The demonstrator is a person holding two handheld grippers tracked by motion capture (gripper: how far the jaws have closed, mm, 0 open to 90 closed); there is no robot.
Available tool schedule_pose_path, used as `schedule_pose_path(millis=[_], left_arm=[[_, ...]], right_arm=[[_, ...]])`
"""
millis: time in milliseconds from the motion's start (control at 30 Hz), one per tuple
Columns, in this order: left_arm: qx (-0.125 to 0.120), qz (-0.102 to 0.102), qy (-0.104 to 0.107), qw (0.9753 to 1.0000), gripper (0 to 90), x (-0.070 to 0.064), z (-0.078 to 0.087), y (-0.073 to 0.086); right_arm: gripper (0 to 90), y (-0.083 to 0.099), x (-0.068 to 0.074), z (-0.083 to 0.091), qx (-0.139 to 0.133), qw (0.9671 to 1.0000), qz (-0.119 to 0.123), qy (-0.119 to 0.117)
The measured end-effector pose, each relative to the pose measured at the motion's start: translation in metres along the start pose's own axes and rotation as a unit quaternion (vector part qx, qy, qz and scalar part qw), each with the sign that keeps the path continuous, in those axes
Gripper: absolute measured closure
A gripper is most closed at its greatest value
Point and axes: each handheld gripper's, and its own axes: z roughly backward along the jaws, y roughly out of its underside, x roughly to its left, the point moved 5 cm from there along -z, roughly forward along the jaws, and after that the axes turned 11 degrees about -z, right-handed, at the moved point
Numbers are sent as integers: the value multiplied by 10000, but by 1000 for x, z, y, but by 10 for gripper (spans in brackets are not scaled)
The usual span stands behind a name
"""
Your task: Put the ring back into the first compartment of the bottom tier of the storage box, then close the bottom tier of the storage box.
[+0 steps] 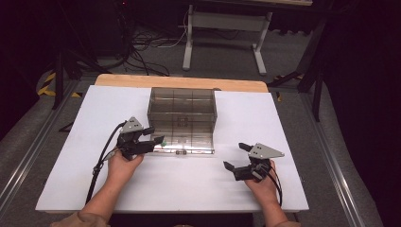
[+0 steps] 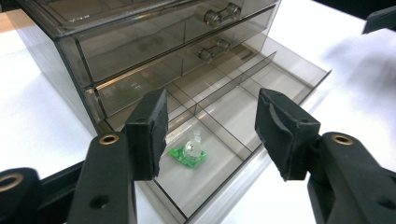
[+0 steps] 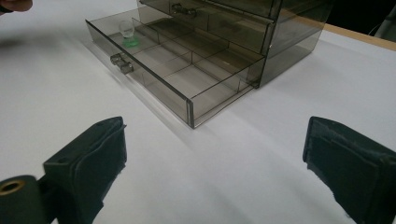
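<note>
Left gripper point(image 2: 210, 135): held apart above the green-based piece point(image 2: 188, 154) in the open drawer point(image 2: 261, 88).
Right gripper point(image 3: 212, 163): spread wide, empty.
Risk: piece may be tipped by a partition-clipped pad.

The white table point(image 1: 283, 123) is being lit brightly from above, while the room around it is being left in darkness. A wooden edge point(image 1: 179, 81) is being shown along the table's far side. Beyond it, grey floor point(image 1: 222, 61) is being crossed by tangled black cables point(image 1: 142, 52), and a white-legged frame point(image 1: 227, 28) is being stood there.
</note>
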Motion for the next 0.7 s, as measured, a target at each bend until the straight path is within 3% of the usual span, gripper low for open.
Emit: schedule_pose_path(millis=[300, 400, 700], left_arm=[[-24, -155, 24, 9999, 336, 0, 10, -2], [-84, -208, 250, 9994, 267, -1, 18, -1], [-39, -254, 170, 9995, 98, 0, 28, -2]], right_arm=[[70, 0, 0, 1, -12, 10000, 2, 15], [70, 0, 0, 1, -12, 10000, -1, 9], [70, 0, 0, 1, -13, 10000, -3, -10]])
